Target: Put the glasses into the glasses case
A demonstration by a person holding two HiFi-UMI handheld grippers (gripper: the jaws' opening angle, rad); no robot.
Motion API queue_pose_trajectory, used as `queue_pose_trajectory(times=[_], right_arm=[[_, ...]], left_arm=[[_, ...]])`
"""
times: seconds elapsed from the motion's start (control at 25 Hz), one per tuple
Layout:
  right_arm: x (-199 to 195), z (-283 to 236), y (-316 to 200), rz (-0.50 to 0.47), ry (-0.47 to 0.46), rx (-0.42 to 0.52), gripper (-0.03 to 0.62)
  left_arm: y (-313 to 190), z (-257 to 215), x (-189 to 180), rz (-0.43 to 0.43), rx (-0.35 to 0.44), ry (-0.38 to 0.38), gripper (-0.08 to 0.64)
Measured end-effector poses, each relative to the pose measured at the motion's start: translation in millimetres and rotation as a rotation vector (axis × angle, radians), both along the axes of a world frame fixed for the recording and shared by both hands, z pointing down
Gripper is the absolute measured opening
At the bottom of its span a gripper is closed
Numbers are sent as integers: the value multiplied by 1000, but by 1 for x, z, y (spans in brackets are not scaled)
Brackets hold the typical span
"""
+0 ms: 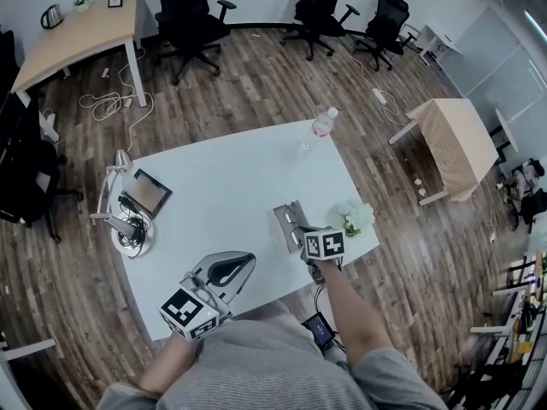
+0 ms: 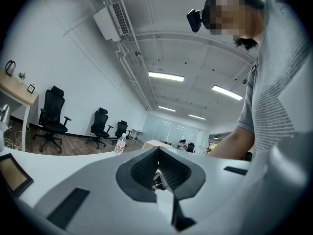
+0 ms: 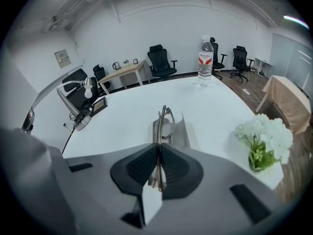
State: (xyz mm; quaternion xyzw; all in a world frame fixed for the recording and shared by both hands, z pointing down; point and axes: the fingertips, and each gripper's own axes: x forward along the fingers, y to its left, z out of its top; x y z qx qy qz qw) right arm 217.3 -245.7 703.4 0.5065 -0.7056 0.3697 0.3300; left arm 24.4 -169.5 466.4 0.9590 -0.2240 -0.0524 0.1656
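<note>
My right gripper (image 3: 159,148) is shut on a pair of folded thin-framed glasses (image 3: 165,117), held on edge. Their lenses stick out past the jaws, right above the open grey glasses case (image 3: 182,133); I cannot tell whether they touch it. In the head view this gripper (image 1: 302,231), with its marker cube, points steeply down at the case (image 1: 286,216) near the table's right front. My left gripper (image 1: 229,270) is held level over the near edge of the table. In the left gripper view its jaws (image 2: 157,153) are shut with nothing held.
The white table (image 1: 231,178) carries a water bottle (image 1: 323,123) at its far edge, white flowers (image 1: 355,218) just right of the case, and a desk lamp (image 1: 120,203) with a small framed screen (image 1: 148,191) at the left. Office chairs and other desks stand around it.
</note>
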Motion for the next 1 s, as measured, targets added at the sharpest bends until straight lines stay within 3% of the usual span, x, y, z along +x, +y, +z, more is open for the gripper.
queue_pose_trajectory(times=[0.52, 1.0], right_arm=[[3, 23, -2, -30, 63, -68, 32], [-8, 41, 3, -26, -5, -123, 32]], left_arm=[[-2, -1, 2, 2, 7, -10, 12], [-5, 1, 0, -7, 11, -19, 12]])
